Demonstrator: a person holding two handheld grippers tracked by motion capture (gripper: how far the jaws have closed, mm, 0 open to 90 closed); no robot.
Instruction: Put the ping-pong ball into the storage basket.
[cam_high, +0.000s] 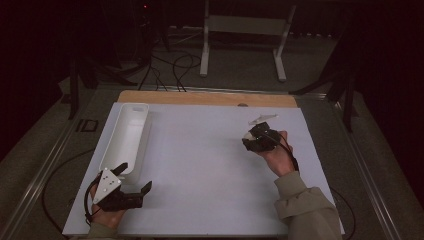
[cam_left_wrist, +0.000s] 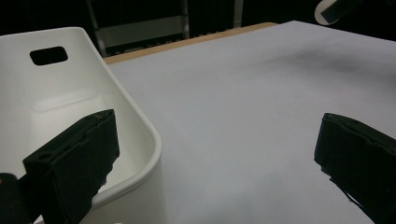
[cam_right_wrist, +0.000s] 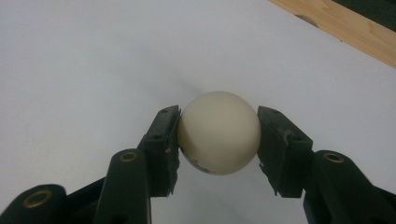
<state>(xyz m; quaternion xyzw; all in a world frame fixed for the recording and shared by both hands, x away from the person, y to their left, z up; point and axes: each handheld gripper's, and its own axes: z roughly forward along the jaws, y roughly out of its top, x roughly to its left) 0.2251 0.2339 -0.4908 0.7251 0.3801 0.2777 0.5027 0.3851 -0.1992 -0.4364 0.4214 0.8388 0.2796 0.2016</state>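
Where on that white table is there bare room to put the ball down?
The wide middle of the white sheet, between the white bin and the right gripper clamping the ball, is bare. The bin itself looks empty. The near-left corner is crowded by the left gripper.

Seen from high above the near edge of the worktop (cam_high: 210, 165) looking forward and down, and from two tool-mounted cameras skimming close over that same white surface, the left one beside the white bin (cam_left_wrist: 70, 98).
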